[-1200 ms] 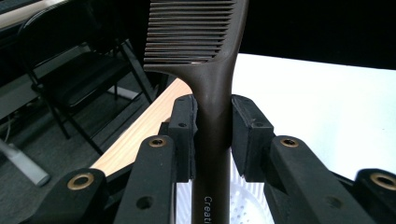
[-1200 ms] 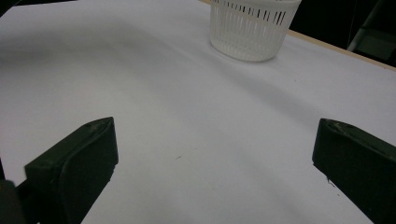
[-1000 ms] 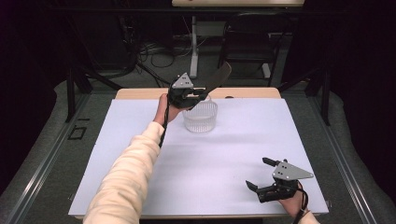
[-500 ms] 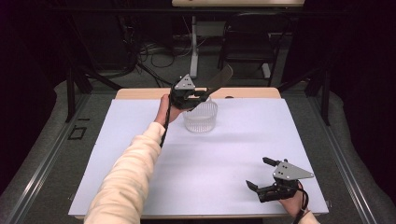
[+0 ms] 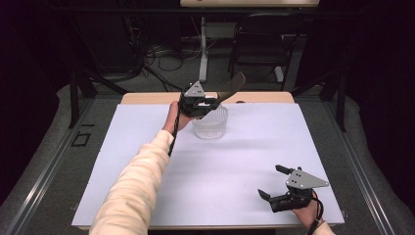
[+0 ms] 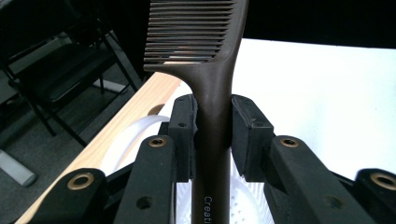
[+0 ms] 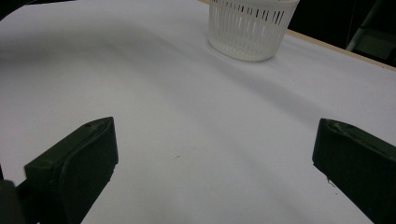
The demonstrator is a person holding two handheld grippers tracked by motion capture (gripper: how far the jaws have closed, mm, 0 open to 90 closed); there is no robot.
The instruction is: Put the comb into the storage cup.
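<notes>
Left claw [image 5: 209, 103] pinching a dark comb [image 6: 212, 116] above a white basket [image 5: 210, 123]

The comb's handle sits squeezed between the two jaw pads, its toothed end sticking out beyond the claw and angling up toward the far side; the ribbed plastic basket stands on the white tabletop [image 5: 235, 166] directly beneath that claw. Well away, near the front edge, the right claw [image 5: 270, 182] hovers low over bare sheet with jaws spread wide and nothing between them, the basket far ahead of it
</notes>
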